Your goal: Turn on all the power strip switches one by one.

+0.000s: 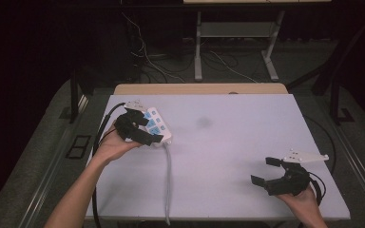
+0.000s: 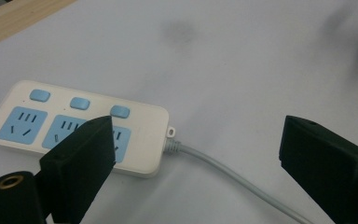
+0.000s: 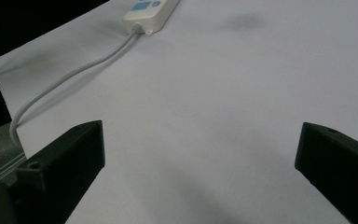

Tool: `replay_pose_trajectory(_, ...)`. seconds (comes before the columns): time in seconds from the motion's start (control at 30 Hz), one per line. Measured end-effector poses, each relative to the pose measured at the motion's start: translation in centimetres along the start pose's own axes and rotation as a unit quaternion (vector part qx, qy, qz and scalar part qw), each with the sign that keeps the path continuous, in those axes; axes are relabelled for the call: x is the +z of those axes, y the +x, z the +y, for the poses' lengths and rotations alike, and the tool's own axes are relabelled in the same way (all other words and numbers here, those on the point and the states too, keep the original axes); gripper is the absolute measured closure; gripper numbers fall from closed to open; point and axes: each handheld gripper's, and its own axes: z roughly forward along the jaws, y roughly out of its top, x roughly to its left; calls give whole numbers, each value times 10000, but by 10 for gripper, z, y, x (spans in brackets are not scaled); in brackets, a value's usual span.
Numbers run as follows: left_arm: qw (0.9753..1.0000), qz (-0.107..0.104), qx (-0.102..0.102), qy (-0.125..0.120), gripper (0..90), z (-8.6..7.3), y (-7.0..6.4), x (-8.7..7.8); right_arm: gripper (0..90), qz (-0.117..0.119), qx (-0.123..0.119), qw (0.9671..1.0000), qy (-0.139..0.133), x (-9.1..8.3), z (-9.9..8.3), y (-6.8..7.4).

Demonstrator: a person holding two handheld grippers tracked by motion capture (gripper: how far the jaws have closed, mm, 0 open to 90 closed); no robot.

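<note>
— Both tongs are mine, one in each hand. My left gripper (image 1: pixel 145 129) hangs over the power strip (image 1: pixel 158 124) near the table's (image 1: pixel 228 142) far left corner, jaws spread wide apart and gripping nothing.

— Is it touching the strip?

— I can't tell. In the left gripper view one jaw crosses in front of the strip's (image 2: pixel 74 126) third socket, the other stands well off over bare table, beyond its cable end.

— And your other hand?

— My right gripper (image 1: pixel 271 172) sits near the near right corner, jaws apart too, only white table between them.

— How does the strip lie?

— Flat, sockets and blue switches up. Its grey cable (image 1: pixel 168 180) leaves the nearer end and runs to the table's near edge, well apart from my right gripper.
</note>
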Motion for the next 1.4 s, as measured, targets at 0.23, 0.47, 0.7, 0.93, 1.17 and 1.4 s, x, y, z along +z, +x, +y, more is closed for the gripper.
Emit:
replay_pose_trajectory(0.23,10000,17,-67,40,125,4,11,5,13,1,62,10000,-42,-2,-1,-3)
replay_pose_trajectory(0.47,9998,53,-179,3,141,9,21,7,13,20,35,10000,8,0,-1,-2)
replay_pose_trajectory(0.7,9995,84,-298,6,169,13,29,10,13,18,44,10000,-4,-1,-1,-4)
replay_pose_trajectory(0.93,9990,124,-421,-43,200,17,37,14,13,17,42,10000,4,-1,-1,-3)
replay_pose_trajectory(1.17,9983,199,-549,-29,243,19,45,23,13,16,41,10000,-2,-1,-1,-4)
replay_pose_trajectory(1.4,9975,265,-657,-4,323,18,52,33,13,14,43,10000,11,-1,-1,-4)
